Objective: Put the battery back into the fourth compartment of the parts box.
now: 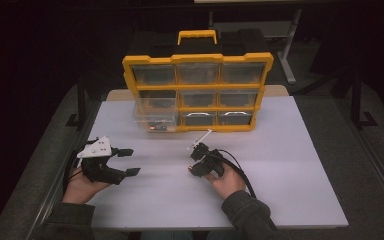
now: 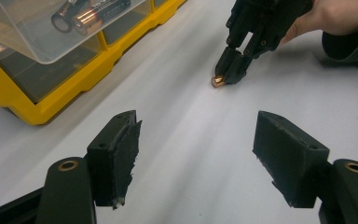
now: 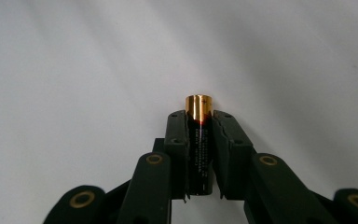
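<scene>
A black battery with a copper end [image 3: 199, 140] lies lengthwise between the pads of my right gripper [image 3: 199, 117], which is shut on it low over the white table. In the high view the right gripper [image 1: 194, 167] is at the table's middle, pointing left. The battery's copper tip [image 2: 218, 81] pokes out of that gripper [image 2: 233, 69] in the left gripper view. My left gripper [image 1: 130, 161] rests at the left of the table, its jaws wide open [image 2: 198, 140] with nothing between them.
A yellow organizer [image 1: 198, 92] with clear drawers stands upright at the back of the table [image 1: 290, 165]. One clear drawer [image 1: 155, 120] at its lower left is pulled out and holds batteries [image 2: 91, 14].
</scene>
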Demonstrator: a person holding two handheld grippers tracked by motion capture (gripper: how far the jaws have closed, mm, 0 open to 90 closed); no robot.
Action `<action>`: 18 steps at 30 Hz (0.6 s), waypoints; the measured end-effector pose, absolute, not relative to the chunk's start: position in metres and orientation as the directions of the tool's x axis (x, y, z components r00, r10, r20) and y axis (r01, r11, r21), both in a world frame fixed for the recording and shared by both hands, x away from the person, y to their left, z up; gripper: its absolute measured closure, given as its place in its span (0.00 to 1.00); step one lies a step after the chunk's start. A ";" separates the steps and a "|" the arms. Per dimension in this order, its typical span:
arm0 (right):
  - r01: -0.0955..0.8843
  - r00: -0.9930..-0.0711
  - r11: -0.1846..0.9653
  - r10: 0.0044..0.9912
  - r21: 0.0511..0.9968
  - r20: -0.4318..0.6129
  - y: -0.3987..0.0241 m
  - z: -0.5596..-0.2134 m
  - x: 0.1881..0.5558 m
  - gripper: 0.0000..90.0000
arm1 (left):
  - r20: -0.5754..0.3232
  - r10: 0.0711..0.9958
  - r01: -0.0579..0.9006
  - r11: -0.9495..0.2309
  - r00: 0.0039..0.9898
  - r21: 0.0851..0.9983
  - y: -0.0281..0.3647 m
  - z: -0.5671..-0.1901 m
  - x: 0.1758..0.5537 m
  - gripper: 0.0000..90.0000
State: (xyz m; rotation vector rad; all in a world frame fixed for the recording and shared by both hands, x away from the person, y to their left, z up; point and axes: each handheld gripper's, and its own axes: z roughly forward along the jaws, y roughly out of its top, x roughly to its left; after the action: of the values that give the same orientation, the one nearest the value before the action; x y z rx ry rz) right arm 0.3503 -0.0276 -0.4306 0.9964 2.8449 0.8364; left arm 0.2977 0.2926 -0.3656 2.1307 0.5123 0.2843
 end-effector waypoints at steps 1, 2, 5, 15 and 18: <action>0.584 -0.794 0.648 0.581 0.488 0.178 -0.029 -0.431 0.352 0.84 | 0.013 0.460 0.252 -0.511 0.888 0.822 0.293 -0.366 0.298 0.34; 0.592 -0.791 0.644 0.581 0.485 0.194 -0.030 -0.431 0.353 0.84 | 0.012 0.462 0.254 -0.508 0.887 0.823 0.293 -0.366 0.297 0.34; 0.590 -0.794 0.654 0.576 0.473 0.194 -0.032 -0.429 0.355 0.84 | 0.009 0.466 0.257 -0.503 0.885 0.825 0.293 -0.365 0.297 0.34; 0.600 -0.787 0.627 0.575 0.497 0.226 -0.051 -0.412 0.360 0.84 | 0.009 0.468 0.256 -0.500 0.884 0.827 0.294 -0.365 0.297 0.34; 0.598 -0.787 0.618 0.572 0.510 0.230 -0.057 -0.403 0.363 0.84 | 0.006 0.473 0.261 -0.495 0.881 0.829 0.294 -0.365 0.297 0.34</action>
State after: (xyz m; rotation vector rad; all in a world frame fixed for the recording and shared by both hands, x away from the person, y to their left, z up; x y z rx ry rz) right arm 0.3632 -0.0568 -0.4028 1.0369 2.8656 0.9295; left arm 0.2973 0.2943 -0.3652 2.1143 0.5282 0.2884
